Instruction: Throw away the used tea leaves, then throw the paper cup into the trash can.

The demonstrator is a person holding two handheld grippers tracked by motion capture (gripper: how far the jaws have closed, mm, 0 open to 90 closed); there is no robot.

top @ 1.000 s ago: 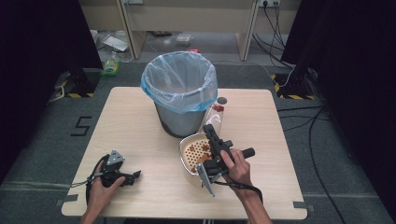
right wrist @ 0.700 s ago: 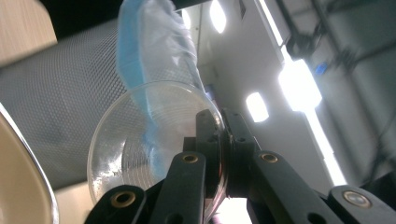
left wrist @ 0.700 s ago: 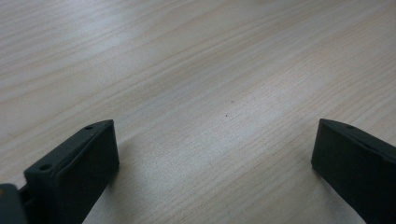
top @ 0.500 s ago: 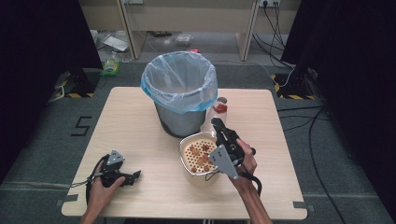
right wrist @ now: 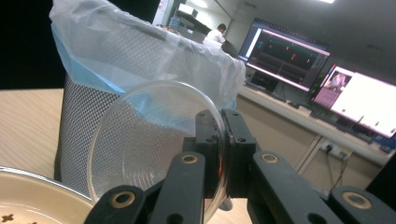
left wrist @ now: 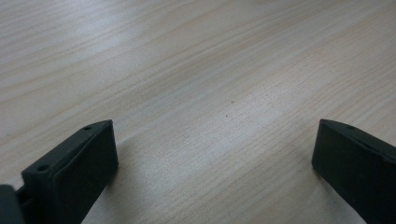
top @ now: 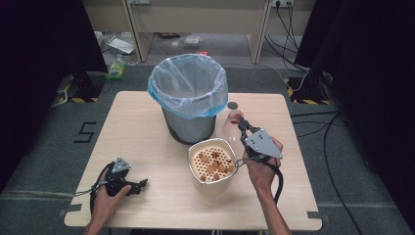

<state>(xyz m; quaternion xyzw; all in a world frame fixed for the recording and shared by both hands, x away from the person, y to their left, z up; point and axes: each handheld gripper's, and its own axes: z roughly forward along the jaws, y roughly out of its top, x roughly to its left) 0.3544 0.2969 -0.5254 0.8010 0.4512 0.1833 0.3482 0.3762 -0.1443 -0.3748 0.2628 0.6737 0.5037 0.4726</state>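
Left gripper (top: 139, 184): black body, showing a small grey three-cornered plate on top with dark screw dots at its corners; a black cable is looping off it in an arc beside the left hand (top: 105, 196). In the left gripper view the jaws are showing as blunt black blocks with flat inner faces, the left one carrying two small holes on its upper edge.

Right gripper (top: 239, 121): black linkage bars, a larger grey three-cornered plate, a thick black cable trailing along the forearm. The right gripper view is showing brass-coloured pivot pins in the bars (four visible) and small dark screws. Right hand (top: 262, 169): both forearms are appearing bare, no sleeves.
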